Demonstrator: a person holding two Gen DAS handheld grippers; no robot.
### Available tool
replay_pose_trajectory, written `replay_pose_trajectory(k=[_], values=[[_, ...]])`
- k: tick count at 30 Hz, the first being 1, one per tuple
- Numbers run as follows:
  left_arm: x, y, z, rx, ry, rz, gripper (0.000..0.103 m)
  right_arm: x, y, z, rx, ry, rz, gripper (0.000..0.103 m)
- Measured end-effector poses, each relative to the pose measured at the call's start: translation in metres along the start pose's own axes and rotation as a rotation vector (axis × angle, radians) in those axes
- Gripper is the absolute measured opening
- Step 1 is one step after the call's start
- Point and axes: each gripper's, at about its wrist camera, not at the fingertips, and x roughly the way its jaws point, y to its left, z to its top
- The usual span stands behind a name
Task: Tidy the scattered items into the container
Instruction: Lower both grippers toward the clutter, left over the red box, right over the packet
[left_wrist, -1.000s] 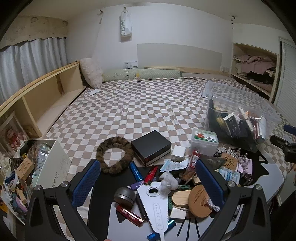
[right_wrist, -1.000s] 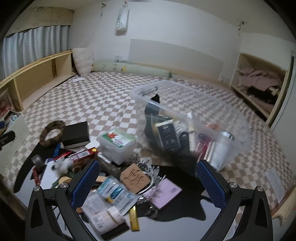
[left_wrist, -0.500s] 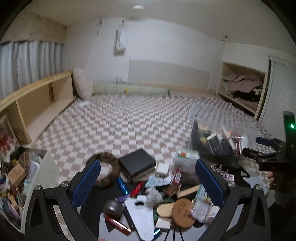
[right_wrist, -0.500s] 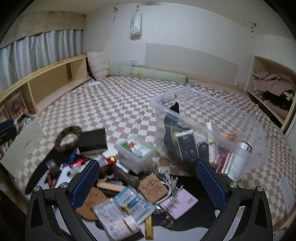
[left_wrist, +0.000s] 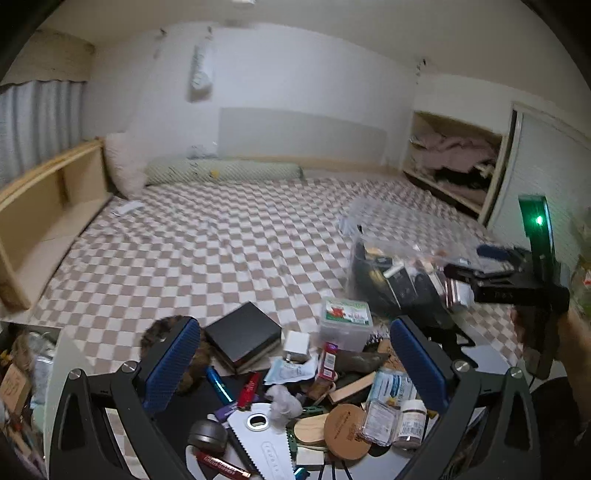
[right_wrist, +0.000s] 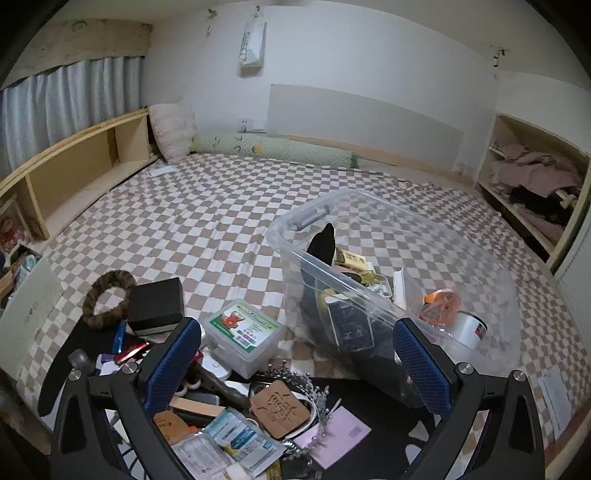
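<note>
Left of the clear container (right_wrist: 388, 280), a fur ring (right_wrist: 107, 299) and a black box (right_wrist: 157, 306) are seen on the checked bed. Nearer to the container stands a lidded plastic box (right_wrist: 243, 332), and in front of it many small things are heaped: packets (right_wrist: 236, 443), a wooden tag (right_wrist: 280, 410), a pink pad (right_wrist: 338, 435). The container already holds some items, while the heap is left outside, so the tidying is judged to be partly done. The left tool (left_wrist: 291, 369) and the right tool (right_wrist: 295, 373) are both held spread wide and nothing is pinched. One loose item must be chosen, closed upon, and carried rightward over the container rim.
</note>
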Motion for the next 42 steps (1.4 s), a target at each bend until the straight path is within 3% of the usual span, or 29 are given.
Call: replay_pose_trajectory(k=[6, 10, 14, 24, 28, 32, 42], values=[[0.046, -0.017, -0.008, 0.09, 0.114, -0.012, 0.103, 0.027, -0.005, -0.005, -0.026, 0.072, 0.055, 0.079], [0.071, -0.028, -0.015, 0.139, 0.17, -0.022, 0.103, 0.048, -0.003, -0.017, -0.067, 0.153, 0.093, 0.054], [0.096, -0.036, -0.021, 0.178, 0.22, -0.026, 0.103, 0.064, 0.002, -0.03, -0.113, 0.215, 0.124, 0.044], [0.151, -0.053, -0.043, 0.26, 0.356, -0.03, 0.101, 0.094, 0.014, -0.06, -0.137, 0.355, 0.205, 0.043], [0.173, -0.058, -0.057, 0.314, 0.407, -0.003, 0.089, 0.103, 0.02, -0.071, -0.151, 0.401, 0.221, 0.043], [0.189, -0.061, -0.071, 0.356, 0.45, 0.014, 0.087, 0.112, 0.026, -0.081, -0.166, 0.447, 0.238, 0.043], [0.211, -0.063, -0.078, 0.366, 0.508, 0.018, 0.064, 0.125, 0.042, -0.089, -0.198, 0.488, 0.274, 0.043]])
